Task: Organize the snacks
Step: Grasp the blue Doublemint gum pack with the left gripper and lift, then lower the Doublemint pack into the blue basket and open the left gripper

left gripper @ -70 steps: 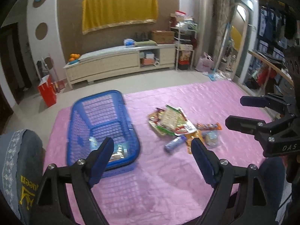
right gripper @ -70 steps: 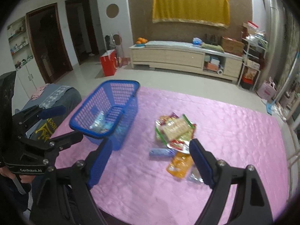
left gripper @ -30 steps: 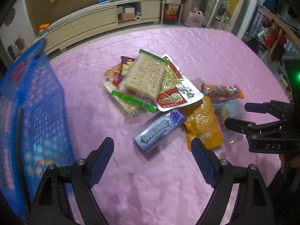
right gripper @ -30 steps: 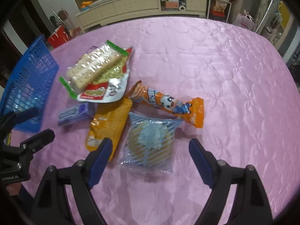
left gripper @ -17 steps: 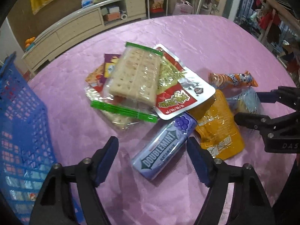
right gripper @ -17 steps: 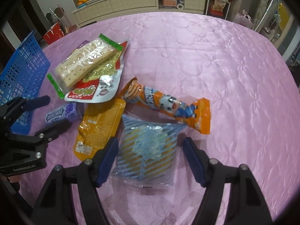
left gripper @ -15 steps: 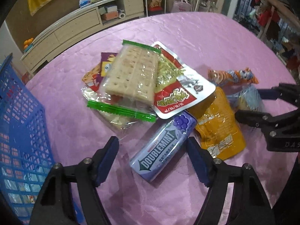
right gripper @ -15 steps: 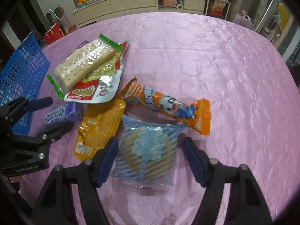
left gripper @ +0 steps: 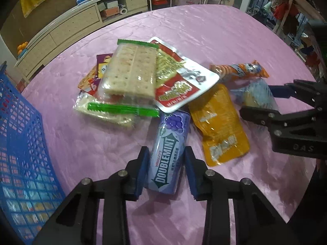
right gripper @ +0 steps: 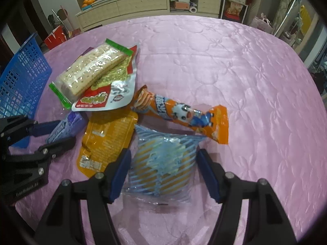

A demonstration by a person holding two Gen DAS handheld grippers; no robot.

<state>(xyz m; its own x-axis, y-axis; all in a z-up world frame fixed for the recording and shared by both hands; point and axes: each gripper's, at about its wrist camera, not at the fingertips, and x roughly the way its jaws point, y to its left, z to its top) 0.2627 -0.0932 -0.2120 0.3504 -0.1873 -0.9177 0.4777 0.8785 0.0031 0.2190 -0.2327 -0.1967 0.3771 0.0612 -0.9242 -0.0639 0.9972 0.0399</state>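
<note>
A purple Doublemint gum pack point(left gripper: 167, 153) lies on the pink cloth, and my left gripper point(left gripper: 166, 163) points down over it. Its jaws are closing and both blue pads touch the pack's long sides. In the right wrist view the same left gripper point(right gripper: 65, 132) straddles the pack point(right gripper: 69, 122). My right gripper point(right gripper: 163, 161) is over a clear bag with blue stripes point(right gripper: 163, 159). Its jaws are closing too; the bag lies between the pads, uncrumpled. Around them lie a cracker pack point(left gripper: 130, 73), a red-and-silver pouch point(left gripper: 179, 87), an orange pouch point(left gripper: 220, 126) and an orange panda tube point(right gripper: 184, 114).
A blue mesh basket point(left gripper: 20, 143) stands at the left edge of the table, with some packets inside. The pink quilted cloth point(right gripper: 245, 71) stretches bare to the right and far side. A low cabinet point(right gripper: 143, 2) and a red bag point(right gripper: 55, 36) stand beyond.
My left gripper dropped closer, rolled to line up with the gum pack, and its jaws narrowed onto it. The right jaws narrowed slightly around the striped bag.
</note>
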